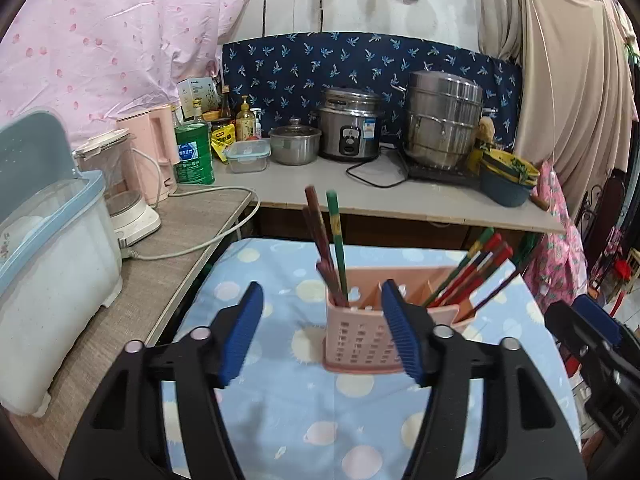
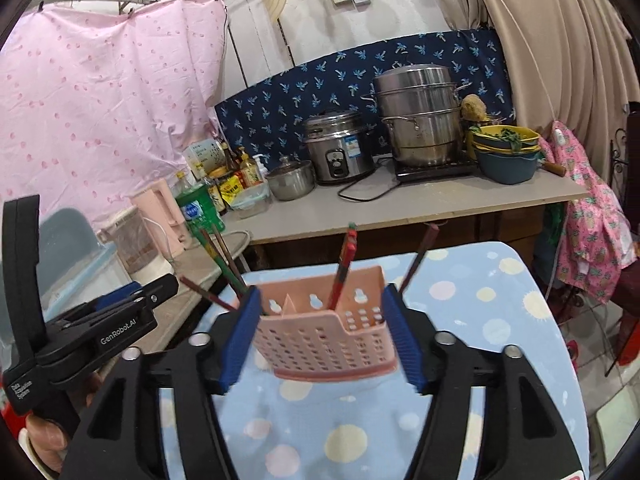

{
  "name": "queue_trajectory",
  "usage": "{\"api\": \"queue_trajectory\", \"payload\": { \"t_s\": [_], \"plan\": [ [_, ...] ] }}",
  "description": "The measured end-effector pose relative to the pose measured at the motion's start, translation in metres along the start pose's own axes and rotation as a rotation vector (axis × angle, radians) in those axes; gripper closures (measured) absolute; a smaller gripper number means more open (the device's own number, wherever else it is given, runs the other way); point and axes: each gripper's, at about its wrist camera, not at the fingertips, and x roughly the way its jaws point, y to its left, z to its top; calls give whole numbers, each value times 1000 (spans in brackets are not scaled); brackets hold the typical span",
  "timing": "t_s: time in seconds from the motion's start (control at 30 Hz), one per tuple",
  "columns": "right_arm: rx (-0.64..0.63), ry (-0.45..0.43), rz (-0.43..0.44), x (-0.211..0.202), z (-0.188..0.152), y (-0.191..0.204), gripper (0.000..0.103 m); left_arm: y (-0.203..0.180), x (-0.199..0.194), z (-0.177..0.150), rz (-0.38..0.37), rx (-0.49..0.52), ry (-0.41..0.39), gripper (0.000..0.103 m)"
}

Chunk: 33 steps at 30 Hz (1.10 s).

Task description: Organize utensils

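Note:
A pink slotted utensil caddy (image 1: 360, 340) stands on a blue spotted cloth (image 1: 320, 412). Several chopsticks (image 1: 332, 248) stand upright in its left compartment and more chopsticks (image 1: 468, 276) lean out of its right side. My left gripper (image 1: 322, 334) is open and empty, just in front of the caddy's left part. In the right wrist view the caddy (image 2: 324, 336) sits between the blue pads of my right gripper (image 2: 320, 340), which is open around it; I cannot tell whether the pads touch its walls. Red chopsticks (image 2: 344, 268) stand inside.
A counter (image 1: 360, 192) behind holds a rice cooker (image 1: 350, 124), a steel steamer pot (image 1: 442, 120), stacked bowls (image 1: 508, 176), bottles and a green jar (image 1: 194, 152). A white and blue bin (image 1: 52, 256) and a blender stand on the left table.

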Motion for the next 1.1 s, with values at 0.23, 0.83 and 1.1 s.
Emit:
{"api": "queue_trajectory", "payload": {
  "t_s": [0.23, 0.83, 1.1],
  "plan": [
    [-96, 43, -100, -10, -49, 15, 19, -2, -4, -45, 31, 16, 59, 29],
    [-43, 143, -140, -5, -93, 8, 19, 5, -4, -93, 82, 11, 115, 15],
    [-46, 156, -143, -3, -95, 9, 19, 5, -1, -100, 93, 13, 123, 15]
  ]
}}
